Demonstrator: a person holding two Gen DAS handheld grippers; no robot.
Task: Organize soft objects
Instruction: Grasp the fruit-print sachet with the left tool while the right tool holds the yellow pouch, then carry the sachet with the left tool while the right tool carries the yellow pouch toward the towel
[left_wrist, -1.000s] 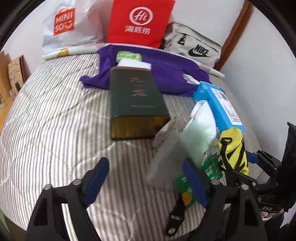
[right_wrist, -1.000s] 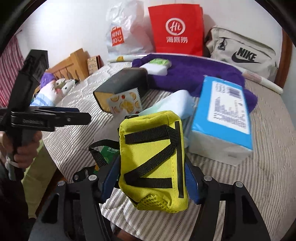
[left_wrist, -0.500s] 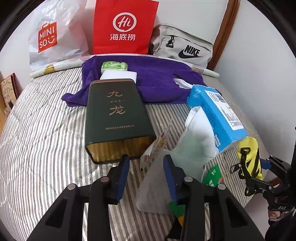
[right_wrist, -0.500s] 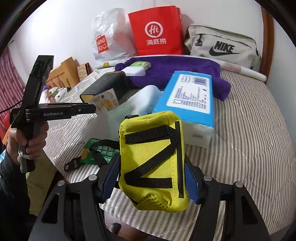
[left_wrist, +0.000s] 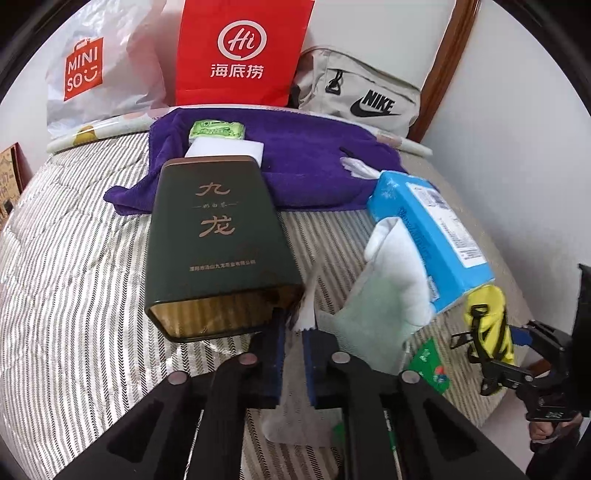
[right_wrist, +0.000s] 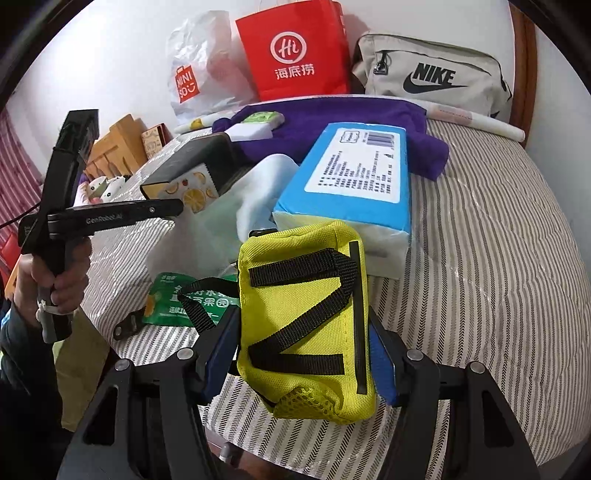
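My left gripper (left_wrist: 293, 328) hangs low over the striped bed, its jaws closing to a narrow slit. The blue pads press on the edge of a thin translucent packet with a fruit print (left_wrist: 306, 314), which leans against the dark green tin (left_wrist: 218, 243). A white and pale green cloth (left_wrist: 391, 280) lies just right of it. My right gripper (right_wrist: 303, 328) is shut on a yellow pouch with black straps (right_wrist: 295, 295), held above the bed's near edge. In the right wrist view the left gripper (right_wrist: 173, 206) reaches the fruit-print packet (right_wrist: 192, 188) from the left.
A blue tissue pack (right_wrist: 354, 173) lies behind the pouch. A purple towel (left_wrist: 306, 158) covers the back of the bed. Red (left_wrist: 240, 51), white Miniso (left_wrist: 92, 70) and Nike (left_wrist: 362, 99) bags line the wall. A green sachet (right_wrist: 177, 299) lies by the bed edge.
The left jaws have gone from wide open to closed on the packet's edge, and that gripper moved in toward the tin. The right gripper keeps the yellow pouch and shifted a little.
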